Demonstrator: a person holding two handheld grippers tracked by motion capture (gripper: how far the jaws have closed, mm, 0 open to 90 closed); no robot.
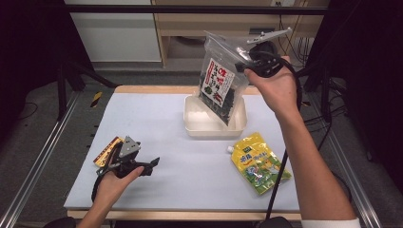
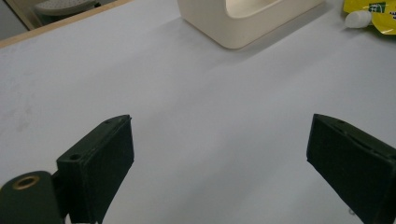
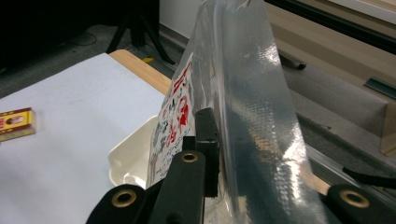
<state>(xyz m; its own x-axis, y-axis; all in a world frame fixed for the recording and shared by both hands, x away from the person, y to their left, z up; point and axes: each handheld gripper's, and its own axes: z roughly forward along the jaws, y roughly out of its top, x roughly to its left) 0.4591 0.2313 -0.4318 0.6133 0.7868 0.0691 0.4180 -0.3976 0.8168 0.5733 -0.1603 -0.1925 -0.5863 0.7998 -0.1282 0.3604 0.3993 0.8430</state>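
Note:
A clear plastic bag of dark seaweed (image 1: 221, 85) with a red and white label hangs over the cream tray (image 1: 192, 124), its lower end dipping inside. My right gripper (image 1: 243, 65) is shut on the bag's upper right edge; in the right gripper view the clear bag (image 3: 252, 102) stands pinched between the jaws at my right gripper (image 3: 219, 154). My left gripper (image 1: 151, 166) hovers low over the white mat near the front left, open, nothing between its jaws. In the left gripper view my left gripper (image 2: 219, 154) stands wide over the bare mat.
A yellow spouted pouch (image 1: 259, 163) lies on the mat at the right front, its cap (image 2: 358, 18) visible in the left gripper view. A small yellow and red box (image 1: 107, 151) lies behind my left hand. The cream tray (image 2: 224, 32) sits at the far centre.

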